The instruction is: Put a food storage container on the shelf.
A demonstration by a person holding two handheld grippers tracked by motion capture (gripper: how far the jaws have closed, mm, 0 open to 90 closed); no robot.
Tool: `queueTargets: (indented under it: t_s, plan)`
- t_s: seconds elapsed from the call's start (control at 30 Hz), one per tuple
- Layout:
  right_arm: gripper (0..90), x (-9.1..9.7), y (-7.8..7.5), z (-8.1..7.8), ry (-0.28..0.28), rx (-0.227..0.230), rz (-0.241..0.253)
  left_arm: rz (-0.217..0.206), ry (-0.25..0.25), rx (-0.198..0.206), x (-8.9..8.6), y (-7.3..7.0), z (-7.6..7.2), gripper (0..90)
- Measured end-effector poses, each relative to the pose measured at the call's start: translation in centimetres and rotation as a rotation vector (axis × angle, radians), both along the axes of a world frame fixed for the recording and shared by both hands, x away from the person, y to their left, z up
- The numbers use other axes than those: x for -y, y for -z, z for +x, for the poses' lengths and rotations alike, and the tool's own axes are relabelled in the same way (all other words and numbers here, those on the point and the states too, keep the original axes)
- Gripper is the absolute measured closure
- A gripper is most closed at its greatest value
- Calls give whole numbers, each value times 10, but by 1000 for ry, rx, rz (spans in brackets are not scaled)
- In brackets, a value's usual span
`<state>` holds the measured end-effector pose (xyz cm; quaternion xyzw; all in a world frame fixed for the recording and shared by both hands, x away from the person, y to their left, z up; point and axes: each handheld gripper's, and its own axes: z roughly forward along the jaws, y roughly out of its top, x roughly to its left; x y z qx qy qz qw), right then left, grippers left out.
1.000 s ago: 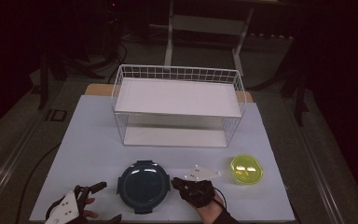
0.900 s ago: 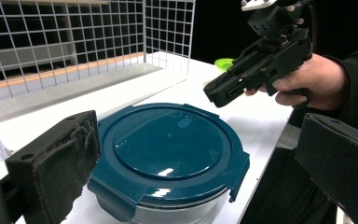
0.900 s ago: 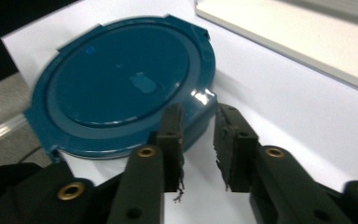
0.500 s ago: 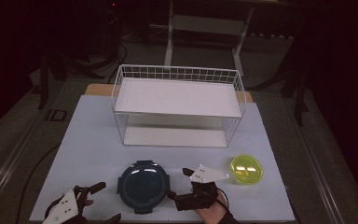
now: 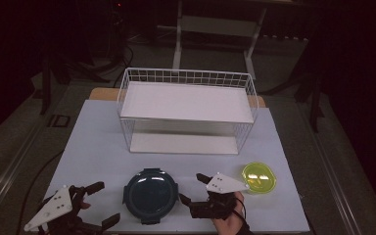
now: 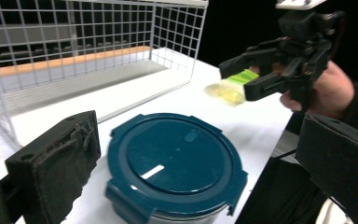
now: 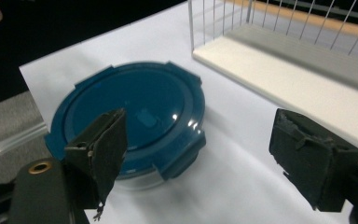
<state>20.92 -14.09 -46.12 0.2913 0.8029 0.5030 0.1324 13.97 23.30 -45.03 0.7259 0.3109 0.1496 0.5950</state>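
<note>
High view: a round blue lidded container (image 5: 151,195) sits on the white table (image 5: 93,142) near its front edge, lid latched, contents hidden. Behind it stands a white wire rack (image 5: 186,110) with two bare shelves; a yellow-green lidded container (image 5: 258,177) lies to the right, contents not discernible. The left gripper (image 5: 100,203) and right gripper (image 5: 192,188) flank the blue container, jaws spread, neither touching it.

Left gripper view: the blue container (image 6: 175,165) lies between and beyond the parted pads (image 6: 56,165), which hold nothing. The right gripper (image 6: 240,77), in a hand (image 6: 319,91), hovers above the table, jaws apart and empty.

Right gripper view: the jaws, having just been opening, stand wide; the pads (image 7: 105,149) grasp nothing, and the blue container (image 7: 130,116) lies just beyond the one on the left, free of both.
</note>
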Motion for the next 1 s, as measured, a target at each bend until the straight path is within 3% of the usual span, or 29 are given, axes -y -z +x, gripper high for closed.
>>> queueTargets:
  t_s: [0.13, 0.23, 0.27, 0.3, 0.33, 0.4, 0.47, 0.5, 0.53, 0.6, 0.77, 0.83, 0.87, 0.9, 0.97, 1.0]
  plan:
    - [185, 2, -6, 1, 20, -4, 21, -6, 7, -4, -4, -6, 7, 0]
    - [131, 2, -8, 4, 13, -65, 36, -6, 9, -37, -6, -7, 15, 0]
    - [131, 2, -8, 4, 13, -65, 36, -6, 9, -37, -6, -7, 15, 0]
    - [130, 2, -8, 6, 19, -83, 43, -3, 13, -87, -7, -6, 22, 0]
    - [128, 2, -8, 9, 47, -114, 62, -4, 17, -107, -7, -4, 25, 0]
    - [122, 0, -8, 11, 82, -123, 60, -7, 23, -164, -6, 0, 31, 0]
    - [110, -1, -7, 12, 64, -142, 63, -17, 25, -188, -6, 2, 34, 0]
    - [110, -1, -6, 12, 60, -150, 61, -42, 21, -243, -6, 8, 41, 0]
    - [112, -4, -3, 14, 54, -196, 68, -42, 16, -262, -5, 10, 43, 0]
    - [121, -5, 1, 17, 55, -232, 84, -21, 9, -334, -4, 16, 49, 0]
    - [141, -6, 10, 26, 62, -335, 120, -43, -4, -497, 3, 33, 61, 0]
    - [152, -7, 15, 30, 63, -373, 117, -71, -5, -546, 4, 38, 66, 0]
    - [152, -7, 15, 30, 63, -373, 117, -71, -5, -546, 4, 38, 66, 0]
    - [169, -7, 18, 32, 65, -403, 124, -86, -19, -598, 5, 43, 71, 0]
    - [195, -9, 25, 36, 63, -467, 131, -108, -16, -639, 4, 46, 74, 9]
    - [202, -10, 27, 38, 53, -488, 136, -114, -25, -656, 3, 48, 75, 58]
